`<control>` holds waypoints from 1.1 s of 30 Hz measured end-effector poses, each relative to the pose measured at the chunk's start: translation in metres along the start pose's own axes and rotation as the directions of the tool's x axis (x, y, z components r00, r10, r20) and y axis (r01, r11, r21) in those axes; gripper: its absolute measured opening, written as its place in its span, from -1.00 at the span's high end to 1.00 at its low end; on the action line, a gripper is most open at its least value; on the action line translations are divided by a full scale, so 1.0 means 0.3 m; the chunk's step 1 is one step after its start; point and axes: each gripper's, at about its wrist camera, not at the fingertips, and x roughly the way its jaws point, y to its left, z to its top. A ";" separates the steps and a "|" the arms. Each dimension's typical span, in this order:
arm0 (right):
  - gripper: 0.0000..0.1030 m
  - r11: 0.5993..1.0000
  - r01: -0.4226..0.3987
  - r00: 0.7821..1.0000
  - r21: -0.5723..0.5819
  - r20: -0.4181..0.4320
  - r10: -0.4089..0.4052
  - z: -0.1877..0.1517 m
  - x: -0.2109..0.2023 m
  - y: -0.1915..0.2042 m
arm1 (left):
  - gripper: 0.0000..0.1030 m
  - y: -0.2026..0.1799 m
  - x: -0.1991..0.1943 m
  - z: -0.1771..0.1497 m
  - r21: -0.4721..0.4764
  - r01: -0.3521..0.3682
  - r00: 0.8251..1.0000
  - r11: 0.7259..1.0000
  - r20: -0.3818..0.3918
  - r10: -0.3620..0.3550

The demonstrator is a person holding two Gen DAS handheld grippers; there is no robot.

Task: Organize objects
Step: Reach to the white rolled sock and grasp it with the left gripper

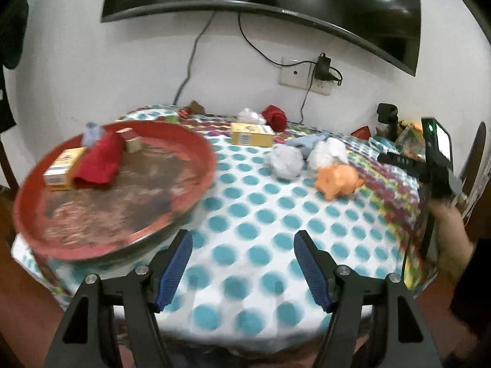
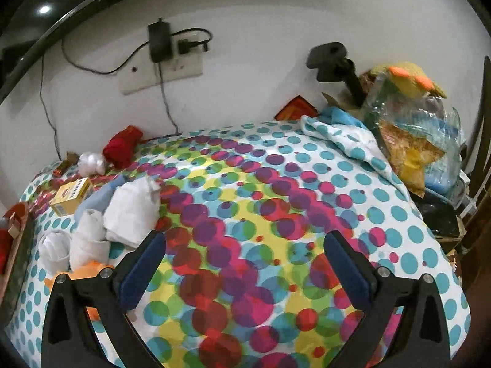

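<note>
A red round tray (image 1: 196, 150) sits on the left of the dotted tablecloth (image 1: 260, 214). It holds a yellow box (image 1: 61, 167), a red cloth (image 1: 101, 159) and a small box (image 1: 132, 143). Loose on the cloth lie another yellow box (image 1: 251, 135) (image 2: 70, 196), white crumpled paper (image 1: 285, 159) (image 2: 132, 211), an orange soft item (image 1: 337, 181) (image 2: 89, 271) and a red cloth (image 1: 274, 116) (image 2: 122, 145) by the wall. My left gripper (image 1: 242, 240) is open and empty over bare cloth, right of the tray. My right gripper (image 2: 244, 240) is wide open and empty over the colourful middle, right of the paper.
A hand (image 1: 451, 230) holding the other gripper shows at the right edge of the left wrist view. A plastic bag of items (image 2: 414, 128) and a black stand (image 2: 334, 61) crowd the table's far right. Cables and a wall socket (image 2: 162, 70) hang behind, under a dark screen.
</note>
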 end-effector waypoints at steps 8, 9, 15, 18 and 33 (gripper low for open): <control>-0.99 0.999 -0.037 0.999 0.017 -0.023 0.037 -0.004 0.017 -0.006 | -0.37 -0.181 0.217 0.178 0.034 -0.015 0.999 0.999 -0.037 0.016; -0.99 0.999 -0.039 0.999 0.018 -0.024 0.039 -0.004 0.016 -0.007 | -0.37 -0.193 0.246 0.196 0.034 -0.020 0.999 0.999 -0.038 0.021; -0.99 1.000 -0.009 0.999 0.030 -0.032 0.010 -0.008 0.028 -0.010 | -0.37 -0.263 0.394 0.277 0.094 -0.064 0.995 0.993 -0.064 0.070; -0.99 1.000 -0.010 1.000 0.020 -0.019 0.011 -0.010 0.020 -0.006 | -0.37 -0.306 0.465 0.293 0.172 -0.123 0.988 0.977 -0.069 0.137; -0.99 1.000 -0.002 1.000 -0.011 -0.022 0.001 -0.006 0.026 0.012 | 0.11 -0.224 0.626 0.315 -0.033 -0.062 0.974 0.998 -0.218 0.053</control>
